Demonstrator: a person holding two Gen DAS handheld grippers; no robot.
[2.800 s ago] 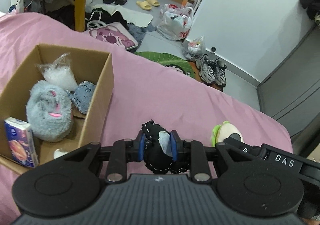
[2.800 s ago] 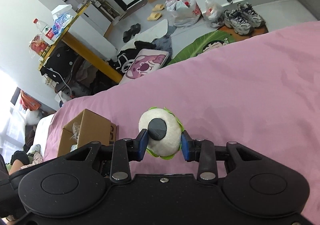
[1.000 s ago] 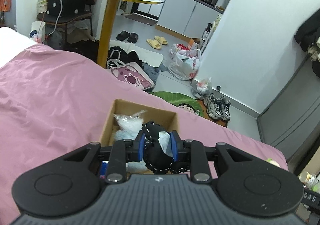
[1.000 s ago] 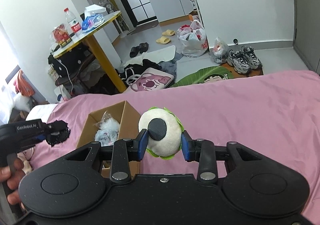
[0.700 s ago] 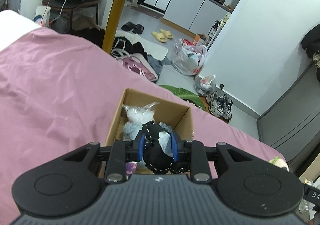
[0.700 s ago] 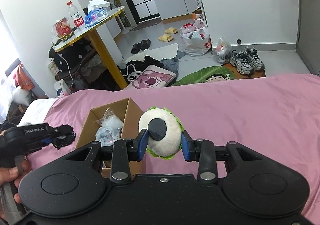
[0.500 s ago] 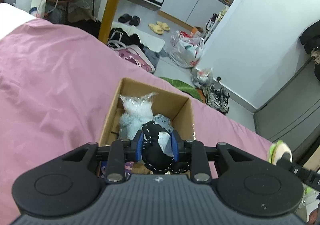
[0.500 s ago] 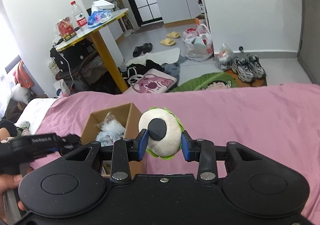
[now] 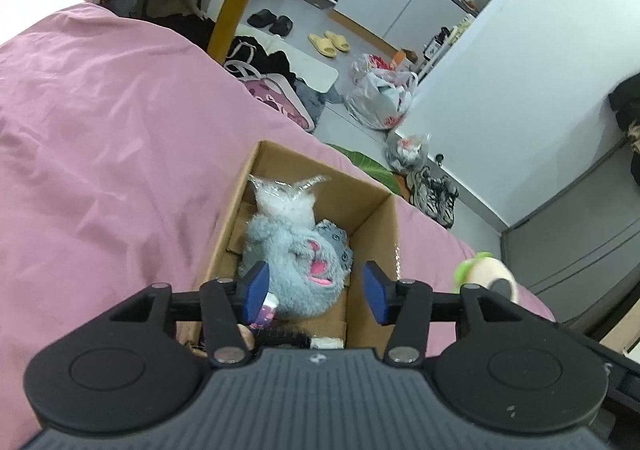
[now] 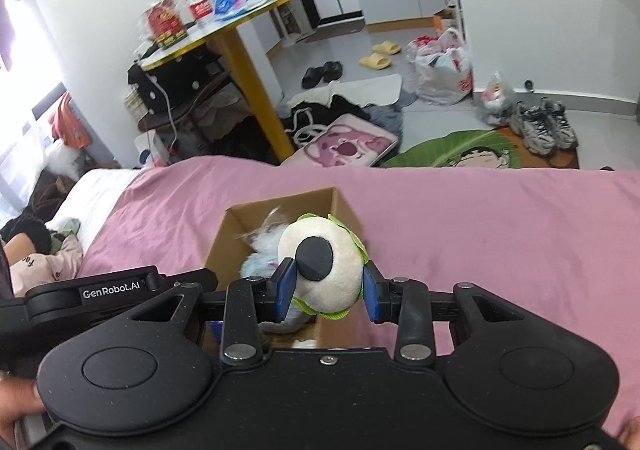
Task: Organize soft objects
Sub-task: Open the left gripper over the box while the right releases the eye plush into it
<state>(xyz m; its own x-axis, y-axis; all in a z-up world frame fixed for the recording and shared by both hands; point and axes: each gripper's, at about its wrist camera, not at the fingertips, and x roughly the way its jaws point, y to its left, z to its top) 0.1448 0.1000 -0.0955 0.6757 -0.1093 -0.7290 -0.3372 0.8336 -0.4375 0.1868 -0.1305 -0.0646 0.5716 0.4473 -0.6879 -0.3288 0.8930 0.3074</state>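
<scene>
An open cardboard box (image 9: 390,226) sits on the pink bedspread (image 9: 100,153). Inside it lie a grey plush with a pink mouth (image 9: 296,262), a clear bag of white filling (image 9: 284,201) and a purple tissue pack (image 9: 266,308). My left gripper (image 9: 315,286) hangs open above the box with nothing between its fingers. A black stitched soft item (image 9: 286,338) peeks out below it, inside the box. My right gripper (image 10: 326,286) is shut on a white and green plush with a black spot (image 10: 320,270), held just over the box (image 10: 280,201). That plush (image 9: 484,270) also shows right of the box.
The bed ends just beyond the box. On the floor past it are sneakers (image 10: 544,125), plastic bags (image 10: 440,69), a pink bag (image 10: 344,145) and a yellow table leg (image 10: 252,93). A hand (image 10: 16,402) holds the left gripper's body (image 10: 108,290).
My left gripper opened and let the black soft item fall into the box. The right gripper, with its plush, came closer to the box and now hangs over it.
</scene>
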